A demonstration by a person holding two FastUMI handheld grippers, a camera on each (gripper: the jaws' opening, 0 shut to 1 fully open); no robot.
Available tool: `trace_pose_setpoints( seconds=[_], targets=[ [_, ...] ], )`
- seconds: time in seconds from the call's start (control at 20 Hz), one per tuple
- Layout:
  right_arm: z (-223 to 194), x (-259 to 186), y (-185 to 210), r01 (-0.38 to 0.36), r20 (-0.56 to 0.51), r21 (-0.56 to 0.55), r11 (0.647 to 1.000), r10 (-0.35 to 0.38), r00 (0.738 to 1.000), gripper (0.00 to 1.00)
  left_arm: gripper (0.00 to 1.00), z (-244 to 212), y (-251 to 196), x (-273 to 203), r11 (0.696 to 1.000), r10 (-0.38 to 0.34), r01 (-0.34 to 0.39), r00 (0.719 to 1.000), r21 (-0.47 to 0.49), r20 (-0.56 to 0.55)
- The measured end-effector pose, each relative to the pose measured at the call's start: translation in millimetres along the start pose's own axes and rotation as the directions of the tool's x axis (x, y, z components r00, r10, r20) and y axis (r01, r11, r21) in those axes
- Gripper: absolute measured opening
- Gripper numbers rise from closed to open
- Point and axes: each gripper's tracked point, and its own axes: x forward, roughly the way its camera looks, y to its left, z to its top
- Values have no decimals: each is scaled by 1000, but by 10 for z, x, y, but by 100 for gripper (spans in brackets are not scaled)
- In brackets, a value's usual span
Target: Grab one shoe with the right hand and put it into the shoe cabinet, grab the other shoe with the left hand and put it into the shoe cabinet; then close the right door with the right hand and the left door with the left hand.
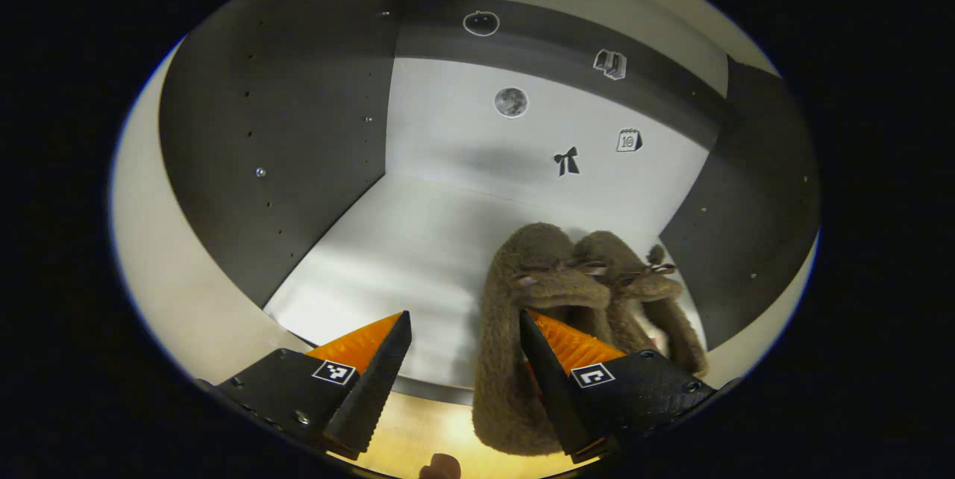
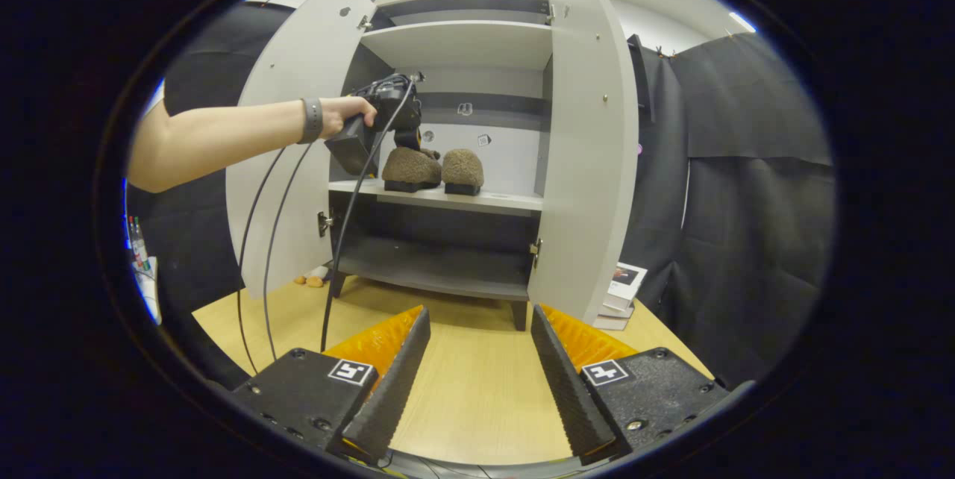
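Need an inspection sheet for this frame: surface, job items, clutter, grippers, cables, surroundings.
Surface: wooden floor, bare near the right gripper.
Job's things: both shoes side by side on the cabinet's middle shelf; left door and right door open.
Clutter: books by the right door; small bits at the cabinet's foot.
Grippers: left gripper open, one finger beside a shoe; right gripper open, holding nothing.
Cables: black cables hanging from the left gripper.
Surroundings: black cloth wall.

Both shoes [image 1: 522,330] [image 1: 642,300] look like fuzzy, matt pile fabric with dark soles. Shoe cabinet [image 2: 589,151]: smooth matt laminate, pale doors and shelf, darker inner panels. Floor [image 2: 477,389] reads as light wood-grain with a slight sheen. My fingers [image 2: 567,382] carry ribbed, rough-looking pads.
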Motion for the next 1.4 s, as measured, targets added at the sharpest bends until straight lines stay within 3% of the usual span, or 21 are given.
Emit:
trace_pose_setpoints(
  seconds=[0.05,0.2,0.3,0.45,0.85,1.15,1.4],
  targets=[
    [-15,-5,7,-3,-5,4,1000,3,1000,87,90,-1,-25,-90,1000,-19,19,1000,-1,8],
    [-7,-37,40,-12,-5,18,1000,12,1000,87,93,72,-9,-397,999,-36,33,995,29,90],
    [2,-45,39,-8,-1,23,1000,8,1000,87,94,53,-77,-674,996,-88,84,983,35,161],
    [12,-64,43,-8,5,35,999,7,1000,87,96,-130,-90,-1024,987,-150,131,950,89,272],
    [101,-85,-84,9,46,49,999,-11,999,87,95,-971,131,-1803,974,-216,160,861,157,460],
    [55,-148,-223,29,51,93,995,-34,998,87,96,-1600,535,-2114,984,-129,37,822,174,555],
    [34,-203,-433,57,35,110,992,-61,997,87,95,-2156,703,-2364,980,-81,-39,819,197,567]
  ],
)
